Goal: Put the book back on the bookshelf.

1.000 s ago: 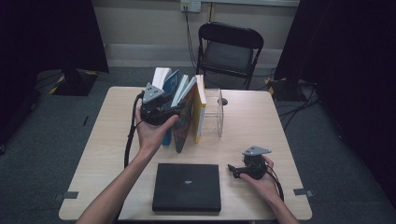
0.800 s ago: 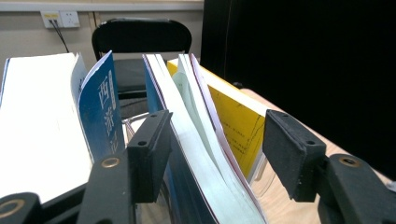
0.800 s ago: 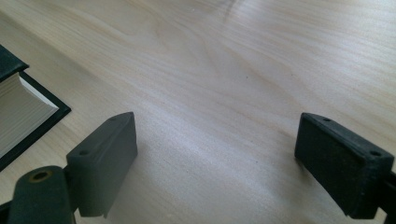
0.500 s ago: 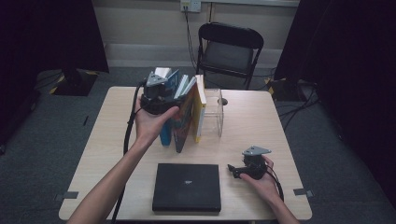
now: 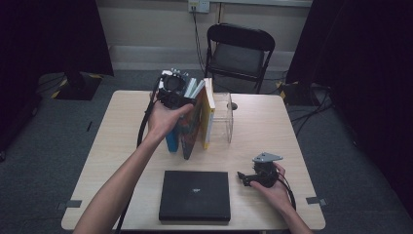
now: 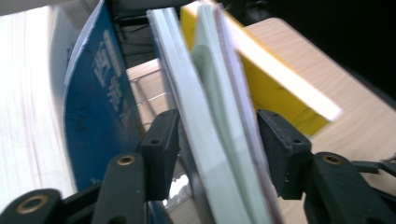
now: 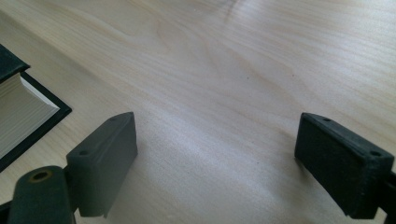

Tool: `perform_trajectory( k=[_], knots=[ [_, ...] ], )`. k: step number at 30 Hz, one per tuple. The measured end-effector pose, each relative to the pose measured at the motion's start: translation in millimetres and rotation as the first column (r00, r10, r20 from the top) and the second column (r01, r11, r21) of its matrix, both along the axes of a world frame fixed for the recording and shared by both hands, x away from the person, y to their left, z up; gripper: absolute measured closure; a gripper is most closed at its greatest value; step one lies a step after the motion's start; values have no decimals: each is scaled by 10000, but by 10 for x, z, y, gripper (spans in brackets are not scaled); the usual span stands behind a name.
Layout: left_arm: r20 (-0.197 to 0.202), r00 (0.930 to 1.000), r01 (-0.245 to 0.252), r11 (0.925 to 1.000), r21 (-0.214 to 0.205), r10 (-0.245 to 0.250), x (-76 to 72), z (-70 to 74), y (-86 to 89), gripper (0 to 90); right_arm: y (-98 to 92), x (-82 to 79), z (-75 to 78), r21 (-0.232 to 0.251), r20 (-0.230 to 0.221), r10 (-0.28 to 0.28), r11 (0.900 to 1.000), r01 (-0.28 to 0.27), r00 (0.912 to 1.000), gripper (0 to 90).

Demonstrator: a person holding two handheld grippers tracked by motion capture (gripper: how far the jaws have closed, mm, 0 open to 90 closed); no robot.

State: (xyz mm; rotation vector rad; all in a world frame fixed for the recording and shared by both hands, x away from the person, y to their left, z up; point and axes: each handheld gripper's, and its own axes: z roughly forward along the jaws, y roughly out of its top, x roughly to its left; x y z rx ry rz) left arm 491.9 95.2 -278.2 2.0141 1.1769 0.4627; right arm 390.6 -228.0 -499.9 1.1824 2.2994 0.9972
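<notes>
Left tongs (image 6: 212, 140) just closing around thin book (image 6: 219, 154) standing between jaws, pads barely off covers. Right tongs (image 7: 215, 163) released, idle. Book looked light, floppy; grip near spine.

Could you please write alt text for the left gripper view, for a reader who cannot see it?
The left gripper has just been closing its two black jaws around a pale book, one jaw on each side of it. A blue book leans to its left and a yellow book to its right, above the wooden table.
</notes>
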Motion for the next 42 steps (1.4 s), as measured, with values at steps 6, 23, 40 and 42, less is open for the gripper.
perform_trajectory(
  k=[6, 23, 40, 42],
  knots=[
    [-348, 9993, -108, 9996, 275, 118, 114, 38, -68, 540, 0, 1, 0, 3, -1, 12, 10000, -12, 10000, 129],
    [-840, 9958, -317, 9981, 527, 361, 243, 62, -136, 631, 0, 2, 0, -1, 1, 54, 10000, -54, 10000, 129],
    [-1514, 9871, -427, 9973, 602, 514, 352, 41, -144, 475, -1, 3, 0, -2, 12, 83, 10000, -83, 10000, 129],
    [-1576, 9856, -467, 9947, 920, 609, 357, 54, -163, 497, 0, 4, 0, 3, 11, 80, 10000, -80, 10000, 129]
  ],
)
